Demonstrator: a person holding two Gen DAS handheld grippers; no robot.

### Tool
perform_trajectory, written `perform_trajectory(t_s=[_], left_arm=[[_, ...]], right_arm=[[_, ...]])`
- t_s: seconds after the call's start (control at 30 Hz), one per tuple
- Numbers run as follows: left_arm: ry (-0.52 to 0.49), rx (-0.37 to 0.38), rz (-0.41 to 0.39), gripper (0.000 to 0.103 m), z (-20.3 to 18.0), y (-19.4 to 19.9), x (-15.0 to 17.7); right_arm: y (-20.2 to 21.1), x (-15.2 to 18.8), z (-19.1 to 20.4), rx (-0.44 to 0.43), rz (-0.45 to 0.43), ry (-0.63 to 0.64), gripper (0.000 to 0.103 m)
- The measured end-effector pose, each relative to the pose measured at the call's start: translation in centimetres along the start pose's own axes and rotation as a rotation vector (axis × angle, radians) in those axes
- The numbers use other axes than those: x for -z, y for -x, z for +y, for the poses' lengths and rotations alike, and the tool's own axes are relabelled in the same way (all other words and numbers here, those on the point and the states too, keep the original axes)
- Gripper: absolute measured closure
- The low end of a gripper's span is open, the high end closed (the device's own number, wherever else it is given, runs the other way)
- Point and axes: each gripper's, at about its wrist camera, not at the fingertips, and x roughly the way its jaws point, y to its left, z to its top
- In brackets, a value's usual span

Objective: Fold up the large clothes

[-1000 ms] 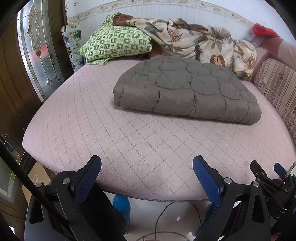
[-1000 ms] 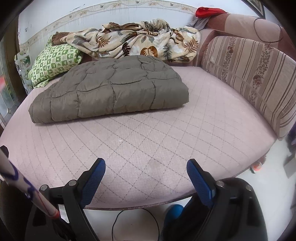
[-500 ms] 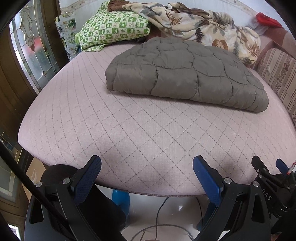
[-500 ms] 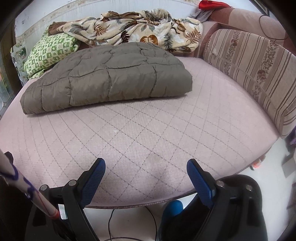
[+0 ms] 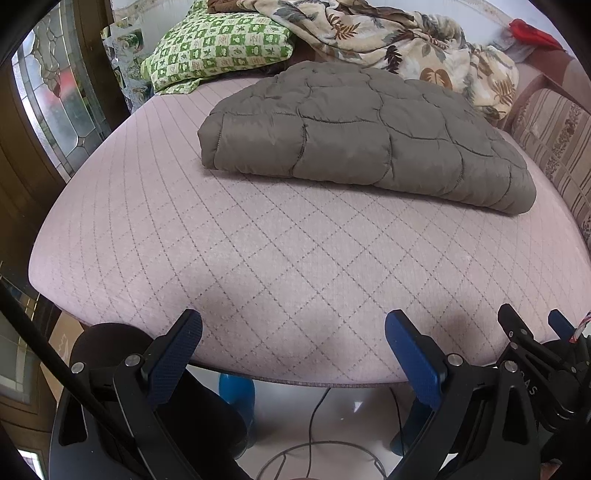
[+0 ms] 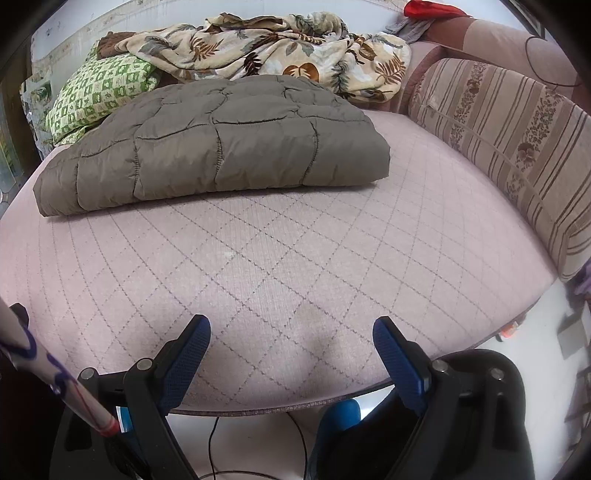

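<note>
Grey-brown quilted puffy garment (image 5: 354, 140), already folded, lies at twelve o'clock on the pink quilted mattress (image 5: 258, 258). It looks light, soft and slippery; I'd pinch its near corners. Left gripper (image 5: 293, 334) and right gripper (image 6: 291, 339) hover spread wide, both holding nothing.

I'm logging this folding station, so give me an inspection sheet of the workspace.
Surface: pink quilted mattress, mostly bare in front.
Job's things: grey padded garment, folded, lying flat mid-mattress.
Clutter: green checked pillow, leaf-print blanket and red cloth at the back.
Grippers: left gripper and right gripper open, empty, at the near edge.
Cables: black cable on the floor.
Surroundings: striped backrest, glass door.
</note>
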Motion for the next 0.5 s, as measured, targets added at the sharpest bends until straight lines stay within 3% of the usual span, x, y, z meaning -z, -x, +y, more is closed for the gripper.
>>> perform_trajectory(t_s=[0.5], left_arm=[[-0.002, 0.024, 0.024, 0.004, -0.12, -0.15, 0.31]], right_arm=[[0.36, 0.21, 0.3, 0.015, -0.008, 0.004, 0.01]])
